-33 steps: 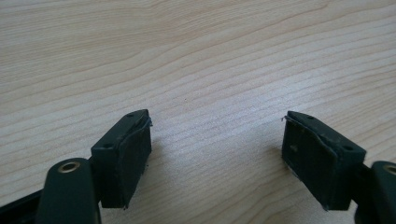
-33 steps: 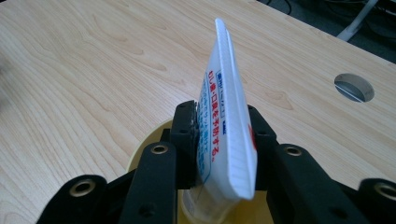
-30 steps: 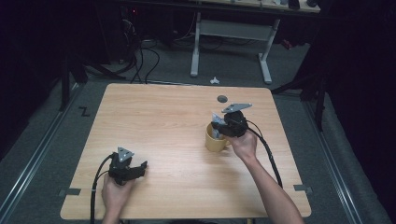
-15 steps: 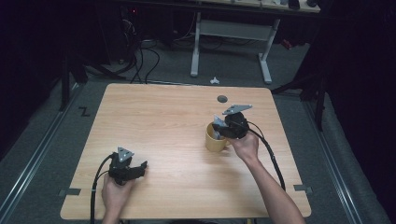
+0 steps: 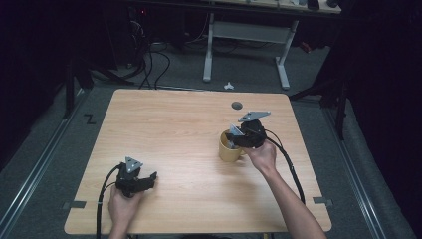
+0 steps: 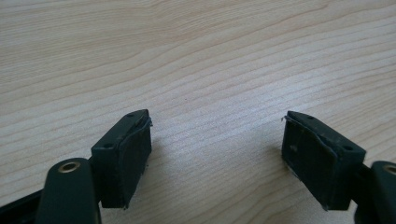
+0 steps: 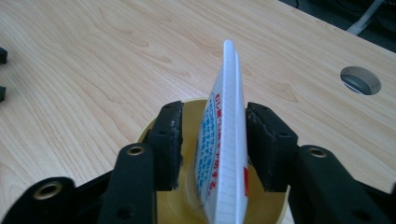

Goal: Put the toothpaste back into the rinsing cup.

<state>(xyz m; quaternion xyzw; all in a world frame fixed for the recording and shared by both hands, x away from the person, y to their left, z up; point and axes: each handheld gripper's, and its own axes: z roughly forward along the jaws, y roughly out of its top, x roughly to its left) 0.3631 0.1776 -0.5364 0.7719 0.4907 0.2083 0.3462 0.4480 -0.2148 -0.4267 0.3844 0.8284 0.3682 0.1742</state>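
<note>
Right tongs (image 7: 212, 144) just opened, jaws straddling white tube (image 7: 224, 140), pads clear of it. Tube stands tilted in yellow mug (image 5: 230, 148), frame centre-right: drop looks done, retreat left. Left tongs (image 6: 217, 154) wide, empty, low on table (image 5: 174, 129). Cable hole (image 5: 237, 105) beyond mug; nothing blocks.

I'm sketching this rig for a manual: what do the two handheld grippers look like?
Both the left gripper and the right gripper are black, each topped by a grey three-cornered plate and trailing a black cable. Their jaws are black arms with brass-ringed holes, ending in blocky, worn black pads. The forearms are bare, with no sleeves.
</note>
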